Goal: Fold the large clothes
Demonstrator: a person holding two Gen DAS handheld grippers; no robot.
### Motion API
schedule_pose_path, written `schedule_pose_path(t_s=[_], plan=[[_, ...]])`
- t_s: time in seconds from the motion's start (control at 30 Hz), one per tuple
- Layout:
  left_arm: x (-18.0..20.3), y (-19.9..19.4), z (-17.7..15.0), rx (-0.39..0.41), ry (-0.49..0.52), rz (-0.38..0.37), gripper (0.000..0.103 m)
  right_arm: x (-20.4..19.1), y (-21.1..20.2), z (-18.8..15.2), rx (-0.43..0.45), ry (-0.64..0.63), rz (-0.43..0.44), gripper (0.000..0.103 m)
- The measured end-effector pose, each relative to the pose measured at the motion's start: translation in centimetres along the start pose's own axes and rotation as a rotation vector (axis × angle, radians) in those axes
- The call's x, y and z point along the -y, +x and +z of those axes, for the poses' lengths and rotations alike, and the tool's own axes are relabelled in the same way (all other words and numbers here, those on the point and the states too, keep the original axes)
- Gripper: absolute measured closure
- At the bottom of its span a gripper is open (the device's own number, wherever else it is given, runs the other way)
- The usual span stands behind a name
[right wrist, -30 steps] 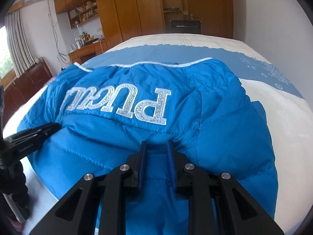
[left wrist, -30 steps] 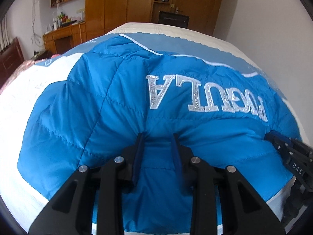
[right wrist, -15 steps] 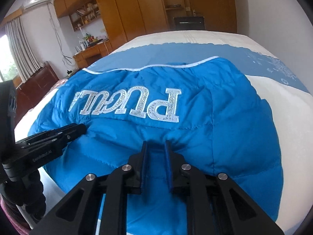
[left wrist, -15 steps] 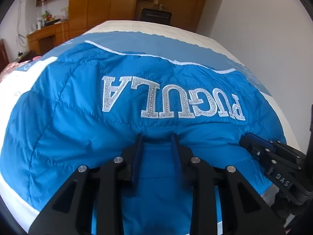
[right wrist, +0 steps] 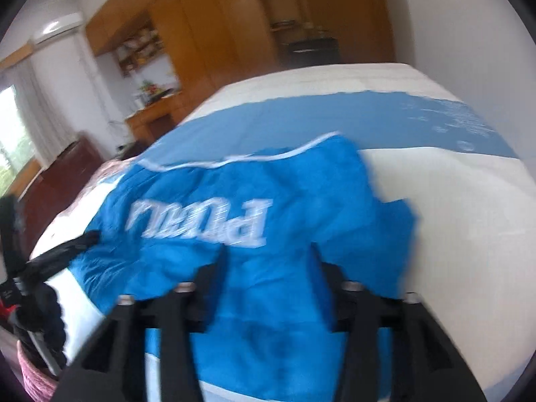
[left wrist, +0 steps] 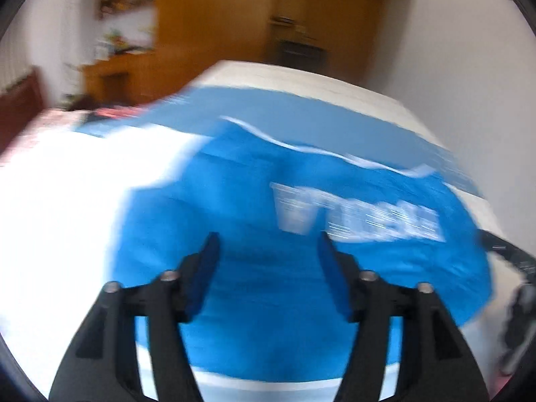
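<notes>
A bright blue quilted jacket (left wrist: 268, 207) with silver lettering lies folded on the bed; it also shows in the right wrist view (right wrist: 268, 221). My left gripper (left wrist: 268, 244) is open, its jaws wide apart above the jacket's near edge, holding nothing. My right gripper (right wrist: 268, 261) is open too, jaws spread over the near edge of the jacket. The right gripper shows at the right edge of the left wrist view (left wrist: 509, 258), and the left gripper at the left of the right wrist view (right wrist: 57, 258). Both views are blurred by motion.
The bed (left wrist: 67, 201) has a white and light blue cover (right wrist: 335, 117). Wooden wardrobes (right wrist: 217, 33) and a desk (right wrist: 150, 120) stand beyond it. A white wall (left wrist: 469, 67) runs along the right side. A dark wooden bench (right wrist: 60, 174) stands at the left.
Both grippers have opened and let go of the jacket's near edge. Both have pulled back and lifted a little; the jacket has dropped onto the bed.
</notes>
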State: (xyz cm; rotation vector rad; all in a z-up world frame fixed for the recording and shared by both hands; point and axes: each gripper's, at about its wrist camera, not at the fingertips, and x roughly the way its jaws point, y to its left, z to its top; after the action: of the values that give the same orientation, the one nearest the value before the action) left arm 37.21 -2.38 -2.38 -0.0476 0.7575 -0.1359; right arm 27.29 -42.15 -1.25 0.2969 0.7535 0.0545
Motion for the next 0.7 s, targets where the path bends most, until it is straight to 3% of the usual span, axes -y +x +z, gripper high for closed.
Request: schedule_pose_path(t_s=[0.07, 0.1, 0.23, 0.37, 0.47, 0.7], plan=[[-2.6, -0.2, 0.4, 0.000, -0.007, 0.080, 0.031, 2.4, 0.1, 0.9, -0.032, 0.049, -0.029, 0.034], [-3.9, 0.1, 0.4, -0.024, -0.022, 0.085, 0.030, 3.4, 0.3, 1.2, -0.047, 0.071, -0.031, 0.032], [-8.6, 2.1, -0.3, -0.124, -0.128, 0.029, 0.029, 6.8, 1.6, 1.4, -0.140, 0.166, 0.040, 0.027], [-10.2, 2.9, -0.8, -0.153, -0.188, -0.046, 0.028, 8.0, 3.0, 0.7, -0.191, 0.197, 0.060, 0.025], [-10.6, 3.0, -1.0, -0.151, -0.180, -0.046, 0.022, 8.5, 3.8, 0.2, -0.221, 0.232, 0.095, 0.024], [-11.9, 5.2, -1.4, -0.158, -0.248, -0.145, 0.018, 9.8, 6.5, -1.1, -0.276, 0.282, 0.252, 0.024]])
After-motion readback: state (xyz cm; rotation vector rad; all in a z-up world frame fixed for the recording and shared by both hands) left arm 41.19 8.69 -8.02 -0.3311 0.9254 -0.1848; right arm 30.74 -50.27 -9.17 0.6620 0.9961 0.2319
